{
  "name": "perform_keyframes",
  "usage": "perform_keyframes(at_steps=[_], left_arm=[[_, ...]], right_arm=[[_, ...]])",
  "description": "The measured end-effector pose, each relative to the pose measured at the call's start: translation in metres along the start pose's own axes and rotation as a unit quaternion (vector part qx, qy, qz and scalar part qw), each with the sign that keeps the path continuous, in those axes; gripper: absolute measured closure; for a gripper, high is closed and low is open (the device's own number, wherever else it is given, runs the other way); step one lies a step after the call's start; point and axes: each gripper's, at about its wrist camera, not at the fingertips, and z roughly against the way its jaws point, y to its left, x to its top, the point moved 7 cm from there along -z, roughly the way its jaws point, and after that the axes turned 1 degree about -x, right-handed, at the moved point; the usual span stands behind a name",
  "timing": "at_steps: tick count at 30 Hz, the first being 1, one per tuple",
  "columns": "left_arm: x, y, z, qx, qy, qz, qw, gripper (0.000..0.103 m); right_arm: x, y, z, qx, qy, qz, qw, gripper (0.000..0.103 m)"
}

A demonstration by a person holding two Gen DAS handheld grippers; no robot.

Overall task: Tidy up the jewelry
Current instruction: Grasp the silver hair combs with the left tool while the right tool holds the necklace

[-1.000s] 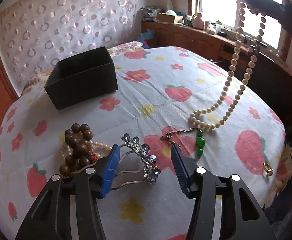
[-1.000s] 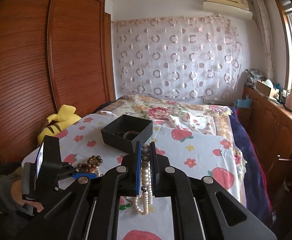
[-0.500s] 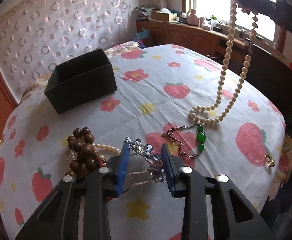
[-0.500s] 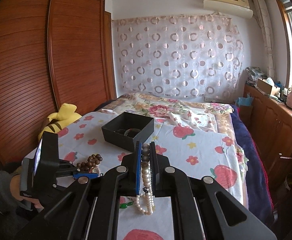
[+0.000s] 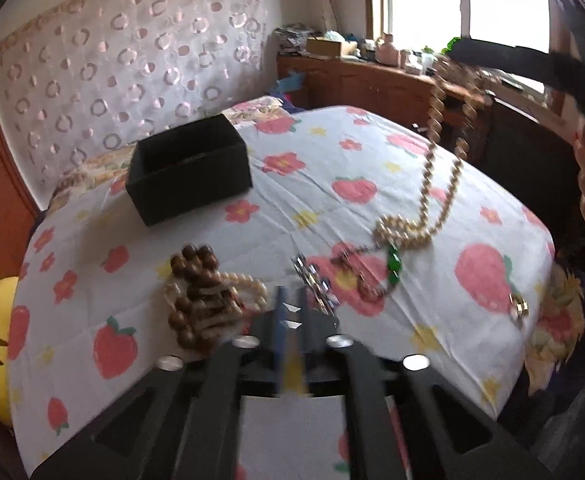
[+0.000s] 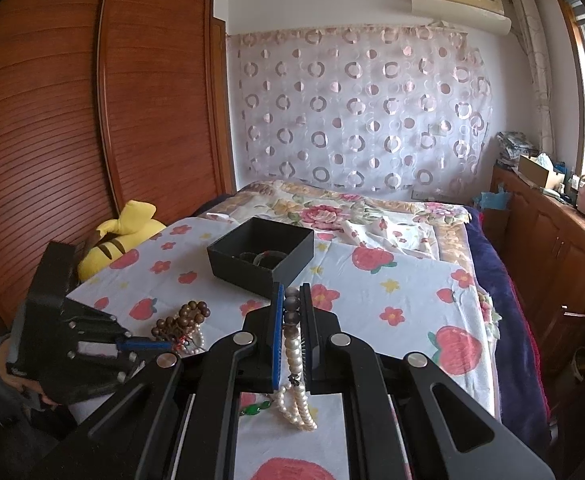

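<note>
My left gripper [image 5: 291, 300] is shut on the prongs of a crystal hair comb [image 5: 312, 276], low over the strawberry-print sheet [image 5: 196, 248]. My right gripper [image 6: 291, 300] is shut on a long pearl necklace [image 6: 292, 356]; the strand hangs from it in the left wrist view [image 5: 432, 184] with its lower loop resting on the sheet. A black open box [image 5: 188, 172] stands at the back, also seen in the right wrist view [image 6: 260, 256], with a bangle inside. Brown wooden beads [image 5: 196, 300] lie over a small pearl bracelet [image 5: 248, 284] to the left. A green-stone chain bracelet [image 5: 392, 264] lies by the pearl loop.
A gold ring [image 5: 518, 306] lies near the sheet's right edge. A yellow plush toy [image 6: 124, 232] sits at the left by the wooden wardrobe [image 6: 72, 140]. A wooden counter with clutter [image 5: 372, 68] runs under the window. The left gripper shows in the right wrist view [image 6: 144, 345].
My left gripper closed from wide open onto the crystal hair comb. My right gripper kept the pearl necklace and raised it, so less of the strand lies on the sheet.
</note>
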Motion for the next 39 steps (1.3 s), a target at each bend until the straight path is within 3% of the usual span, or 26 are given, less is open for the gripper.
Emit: perform_keyframes(at_steps=[1, 9, 15, 25, 39], left_arm=[[-0.002, -0.004, 0.000, -0.003, 0.002, -0.006, 1.0000, 0.080], [-0.007, -0.014, -0.015, 0.007, 0.021, -0.020, 0.9996, 0.080], [-0.015, -0.007, -0.006, 0.007, 0.014, 0.012, 0.9998, 0.080], [-0.016, 0.002, -0.014, -0.016, 0.015, 0.072, 0.9972, 0.057], [-0.003, 0.012, -0.041, -0.016, 0.012, 0.128, 0.9915, 0.059]], right_arm=[[0.000, -0.001, 0.000, 0.000, 0.000, 0.000, 1.000, 0.094], [0.000, -0.001, 0.000, 0.000, 0.001, 0.000, 1.000, 0.094], [0.000, -0.002, 0.000, 0.000, 0.001, -0.001, 1.000, 0.094], [-0.003, 0.000, -0.004, 0.001, 0.003, -0.003, 1.000, 0.094], [-0.016, 0.001, -0.011, 0.003, 0.009, -0.016, 1.000, 0.094]])
